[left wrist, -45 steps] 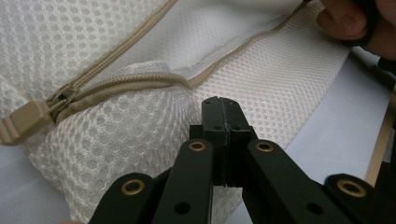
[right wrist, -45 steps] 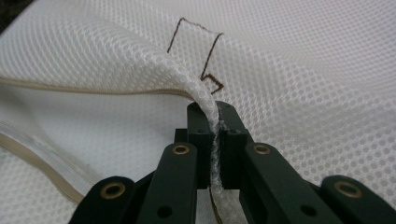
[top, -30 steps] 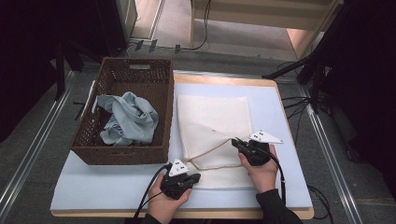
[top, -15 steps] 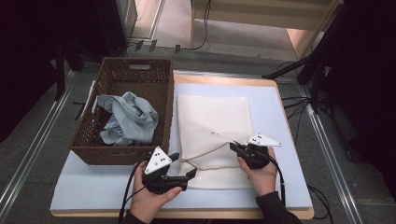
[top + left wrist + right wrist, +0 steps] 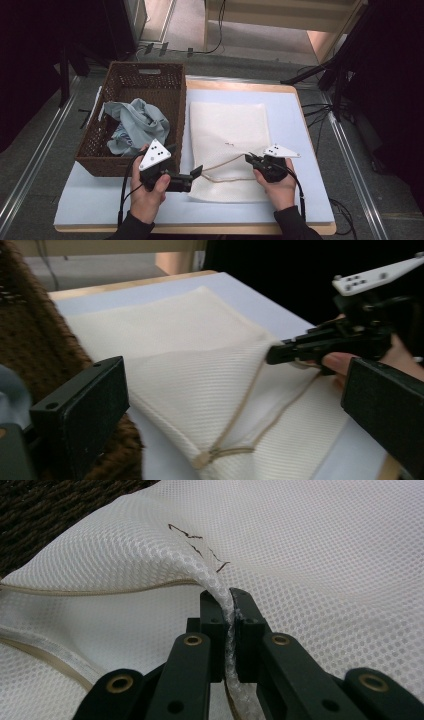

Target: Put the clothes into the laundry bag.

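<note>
The right gripper pinches the mesh bag open at 5 o'clock; the left gripper, its jaws just spread wide and empty, sits free for the clothes.

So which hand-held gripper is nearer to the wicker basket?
Left. The left hand-held gripper hangs open just beside the wicker basket front corner; the right hand-held gripper pinches the mesh laundry bag farther away.

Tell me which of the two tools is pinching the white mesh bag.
The right tool, clamped on the white mesh bag; the left tool gapes open, holding nothing.
</note>
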`<state>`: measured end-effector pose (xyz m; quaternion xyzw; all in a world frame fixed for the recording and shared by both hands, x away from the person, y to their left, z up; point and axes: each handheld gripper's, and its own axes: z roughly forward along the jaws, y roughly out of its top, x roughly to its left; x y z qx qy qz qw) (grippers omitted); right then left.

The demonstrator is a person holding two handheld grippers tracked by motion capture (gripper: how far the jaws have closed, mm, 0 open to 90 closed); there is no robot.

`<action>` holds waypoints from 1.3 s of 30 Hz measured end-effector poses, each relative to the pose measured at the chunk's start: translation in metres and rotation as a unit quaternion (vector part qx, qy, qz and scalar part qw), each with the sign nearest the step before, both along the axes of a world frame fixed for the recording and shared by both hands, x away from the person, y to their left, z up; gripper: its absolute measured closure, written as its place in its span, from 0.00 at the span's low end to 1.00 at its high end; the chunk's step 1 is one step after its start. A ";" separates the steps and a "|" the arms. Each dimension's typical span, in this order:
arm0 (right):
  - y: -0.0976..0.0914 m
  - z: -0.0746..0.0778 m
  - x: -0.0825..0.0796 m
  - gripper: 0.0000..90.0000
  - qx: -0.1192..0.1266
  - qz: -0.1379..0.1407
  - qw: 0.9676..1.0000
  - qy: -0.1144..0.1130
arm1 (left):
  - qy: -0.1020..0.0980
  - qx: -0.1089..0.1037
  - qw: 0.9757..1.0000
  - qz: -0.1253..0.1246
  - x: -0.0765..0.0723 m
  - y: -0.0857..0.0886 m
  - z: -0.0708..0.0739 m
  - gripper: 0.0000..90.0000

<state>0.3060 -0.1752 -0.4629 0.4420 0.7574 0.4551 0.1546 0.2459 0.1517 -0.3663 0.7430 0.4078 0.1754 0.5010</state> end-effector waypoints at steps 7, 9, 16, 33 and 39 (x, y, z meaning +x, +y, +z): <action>0.000 -0.002 0.000 0.96 -0.002 0.004 1.000 0.003 | 0.005 0.017 1.000 0.022 0.014 0.006 -0.001 0.00; 0.000 -0.003 0.000 0.96 -0.002 0.004 1.000 0.003 | 0.004 0.019 0.999 0.031 0.018 0.010 0.001 0.00; 0.001 -0.003 -0.001 0.96 -0.003 0.004 1.000 0.002 | 0.007 0.028 0.998 0.047 0.030 0.021 0.004 0.00; 0.002 -0.004 -0.001 0.96 -0.006 0.006 1.000 0.003 | 0.003 0.027 0.996 0.088 0.053 0.050 0.017 0.00; 0.001 -0.004 -0.001 0.96 -0.005 0.005 1.000 0.003 | 0.005 0.032 0.994 0.100 0.065 0.060 0.022 0.00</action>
